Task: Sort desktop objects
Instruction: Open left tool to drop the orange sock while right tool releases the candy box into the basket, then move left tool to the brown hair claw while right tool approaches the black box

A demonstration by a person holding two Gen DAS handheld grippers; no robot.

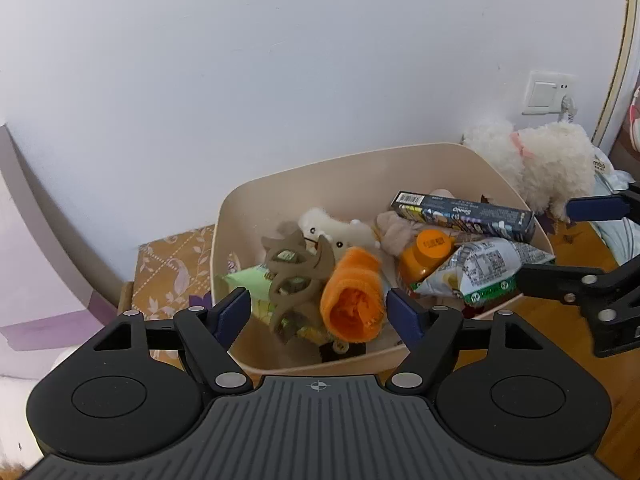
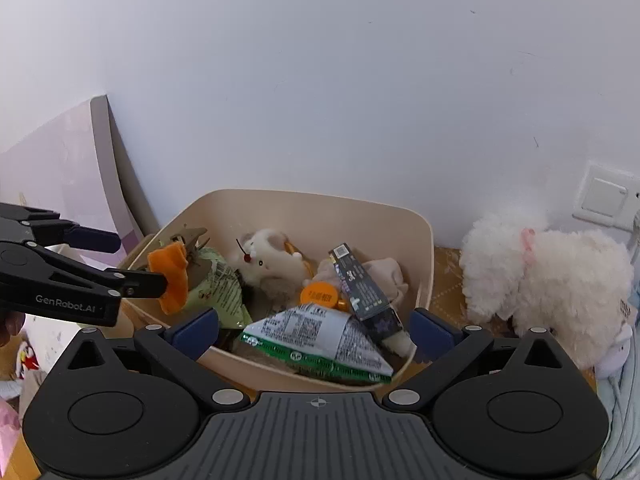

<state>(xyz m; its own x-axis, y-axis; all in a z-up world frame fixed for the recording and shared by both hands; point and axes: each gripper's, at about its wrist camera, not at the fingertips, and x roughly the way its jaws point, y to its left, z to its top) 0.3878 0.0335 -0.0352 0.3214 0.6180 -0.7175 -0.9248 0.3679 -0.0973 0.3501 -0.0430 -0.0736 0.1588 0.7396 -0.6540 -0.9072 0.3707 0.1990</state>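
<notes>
A beige bin (image 1: 320,168) (image 2: 304,208) holds an orange knit sock (image 1: 352,296) (image 2: 172,276), a brown hair claw (image 1: 296,276), a small white plush (image 1: 340,232), a dark long box (image 1: 464,212) (image 2: 364,284), an orange-capped bottle (image 1: 428,252) and a green-and-white snack bag (image 1: 484,272) (image 2: 316,340). My left gripper (image 1: 319,312) (image 2: 128,262) hangs open over the bin's near left; the sock lies below its fingers, untouched. My right gripper (image 2: 314,330) (image 1: 572,242) is open wide over the near right rim, above the snack bag.
A large fluffy white plush dog (image 1: 552,160) (image 2: 552,280) sits outside the bin on the right, below a wall socket (image 1: 548,92). A purple board (image 2: 60,168) leans against the wall at left. A patterned cloth (image 1: 172,264) covers the wooden top beside the bin.
</notes>
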